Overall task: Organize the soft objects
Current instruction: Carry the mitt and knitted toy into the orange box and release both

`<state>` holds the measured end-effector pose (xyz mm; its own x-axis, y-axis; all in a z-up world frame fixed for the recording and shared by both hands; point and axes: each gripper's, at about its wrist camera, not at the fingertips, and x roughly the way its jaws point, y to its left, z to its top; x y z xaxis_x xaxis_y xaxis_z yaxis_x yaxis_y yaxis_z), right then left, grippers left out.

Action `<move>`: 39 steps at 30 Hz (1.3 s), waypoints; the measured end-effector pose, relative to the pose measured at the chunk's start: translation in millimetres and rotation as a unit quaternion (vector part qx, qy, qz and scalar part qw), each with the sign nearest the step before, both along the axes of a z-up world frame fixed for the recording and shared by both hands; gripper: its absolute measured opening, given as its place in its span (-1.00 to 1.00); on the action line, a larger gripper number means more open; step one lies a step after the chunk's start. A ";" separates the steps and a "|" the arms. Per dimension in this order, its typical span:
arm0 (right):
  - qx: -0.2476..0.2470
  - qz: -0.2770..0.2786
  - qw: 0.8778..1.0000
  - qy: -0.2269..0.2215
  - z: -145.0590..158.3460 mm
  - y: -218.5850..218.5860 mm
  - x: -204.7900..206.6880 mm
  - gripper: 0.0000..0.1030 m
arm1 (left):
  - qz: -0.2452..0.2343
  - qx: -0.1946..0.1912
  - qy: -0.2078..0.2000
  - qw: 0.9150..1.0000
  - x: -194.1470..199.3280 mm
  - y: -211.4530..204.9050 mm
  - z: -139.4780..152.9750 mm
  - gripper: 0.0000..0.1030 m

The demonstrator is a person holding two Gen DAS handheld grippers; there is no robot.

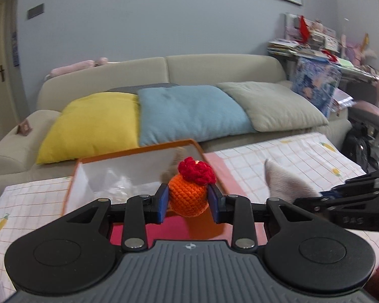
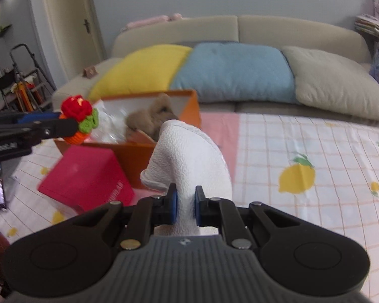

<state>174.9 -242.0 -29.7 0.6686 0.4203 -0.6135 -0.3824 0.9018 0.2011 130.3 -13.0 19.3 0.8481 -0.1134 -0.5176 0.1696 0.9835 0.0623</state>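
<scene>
The left gripper [image 1: 188,202] is seen pinching a crocheted orange toy [image 1: 188,197] across its round body, the blue pads pressed against both sides. The toy is held in the air just near of the orange box [image 1: 139,151], above a red box [image 2: 86,176]. Its red knitted flower [image 1: 196,171] is turned upward and slightly away, so the short axis from body to flower is judged to run nearly upright; in the right wrist view green leaves [image 2: 89,123] are seen under the flower.

The right gripper [image 2: 185,207] is clamped on a white sock [image 2: 189,156], its jaws almost together with only thin cloth between them. The sock is gripped near one end; its long axis runs up and away from the jaws, then bends over to the left, the free end [image 2: 151,176] drooping toward the orange box.

Both things are judged light, soft and not fragile. The toy is likely squashed a little by the pads and is best held across the body, not by the flower. The sock is limp and will fold and swing wherever it is unsupported.

Inside the orange box a brown plush toy [image 2: 151,118] and clear plastic [image 2: 108,123] are visible. Everything stands on a checked lemon-print cloth [image 2: 315,164], with a sofa [image 2: 240,25] and cushions at the far side.
</scene>
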 end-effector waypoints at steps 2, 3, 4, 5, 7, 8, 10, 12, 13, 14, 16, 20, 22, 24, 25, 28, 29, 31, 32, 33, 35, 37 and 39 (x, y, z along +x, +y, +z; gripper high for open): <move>0.018 0.014 1.000 -0.004 13.3 12.2 7.0 -0.78 | 0.019 0.001 -0.004 1.000 5.6 18.4 3.0 -0.28; 0.026 0.020 0.999 -0.006 19.5 18.6 11.5 -0.78 | 0.028 -0.001 -0.004 1.000 8.7 27.4 4.7 -0.28; 0.032 0.028 0.999 -0.009 25.8 26.4 16.6 -0.78 | 0.035 -0.003 -0.004 0.999 12.0 36.4 6.6 -0.28; 0.037 0.037 0.999 -0.012 32.0 34.8 21.8 -0.78 | 0.041 -0.004 -0.004 0.999 16.6 45.1 8.6 -0.28; 0.044 0.055 0.997 -0.020 43.3 53.0 33.4 -0.78 | 0.051 0.000 -0.001 0.999 26.7 60.0 10.9 -0.28; 0.049 0.063 0.997 -0.023 47.6 61.9 39.8 -0.78 | 0.055 0.004 0.001 0.998 32.9 66.5 11.3 -0.28; 0.060 0.076 0.995 -0.028 54.8 79.4 53.4 -0.78 | 0.057 0.013 0.012 0.998 45.6 78.8 9.2 -0.28; 0.073 0.087 0.993 -0.023 60.2 98.9 70.0 -0.78 | 0.059 0.015 0.028 0.998 61.5 90.1 4.6 -0.28; 0.081 0.092 0.992 -0.019 61.7 108.0 78.5 -0.78 | 0.061 0.016 0.035 0.997 67.9 94.9 1.5 -0.28; 0.088 0.098 0.991 -0.013 61.9 117.0 87.4 -0.78 | 0.062 0.020 0.040 0.997 74.3 99.0 -1.6 -0.28; 0.094 0.103 0.990 -0.002 59.5 134.4 105.5 -0.78 | 0.063 0.035 0.050 0.996 84.2 104.4 -7.7 -0.28; 0.083 0.102 0.991 0.022 43.4 163.5 142.9 -0.78 | 0.059 0.055 0.069 0.994 104.6 114.1 -21.2 -0.28; 0.078 0.096 0.992 0.038 31.1 176.0 161.0 -0.78 | 0.060 0.060 0.083 0.993 115.1 116.4 -29.4 -0.28; 0.061 0.092 0.993 0.047 20.0 185.8 176.1 -0.78 | 0.056 0.066 0.093 0.992 124.5 115.5 -37.4 -0.27; 0.053 0.088 0.993 0.050 14.3 189.3 182.5 -0.78 | 0.055 0.068 0.098 0.991 129.0 114.9 -41.2 -0.27; 0.029 0.075 0.995 0.062 -3.0 195.0 200.3 -0.76 | 0.056 0.075 0.117 0.989 142.0 114.1 -53.3 -0.27; 0.018 0.071 0.995 0.066 -8.0 197.0 205.1 -0.73 | 0.056 0.078 0.121 0.988 145.7 113.6 -56.6 -0.27; -0.002 0.067 0.996 0.066 -15.3 198.5 209.8 -0.65 | 0.054 0.088 0.126 0.987 152.8 112.0 -61.8 -0.27; -0.007 0.068 0.996 0.062 -17.0 197.6 209.5 -0.59 | 0.053 0.093 0.127 0.986 154.2 110.4 -63.9 -0.27; -0.010 0.072 0.996 0.058 -17.9 196.6 207.5 -0.55 | 0.052 0.096 0.129 0.986 156.7 110.0 -65.6 -0.27; -0.016 0.076 0.996 0.051 -18.4 195.4 204.9 -0.46 | 0.052 0.098 0.137 0.984 159.9 109.5 -69.1 -0.27; -0.020 0.076 0.996 0.045 -16.7 193.9 202.4 -0.43 | 0.056 0.099 0.147 0.983 162.8 109.2 -72.3 -0.27; -0.016 0.071 0.997 0.039 -14.2 189.7 199.3 -0.19 | 0.059 0.101 0.149 0.982 163.0 109.4 -73.1 -0.25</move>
<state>374.2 -52.3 -43.9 0.5532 0.4857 -0.6768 -0.4904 0.8466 0.2067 293.2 96.5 -53.8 0.6565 0.1080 -0.7466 0.0948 0.9700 0.2237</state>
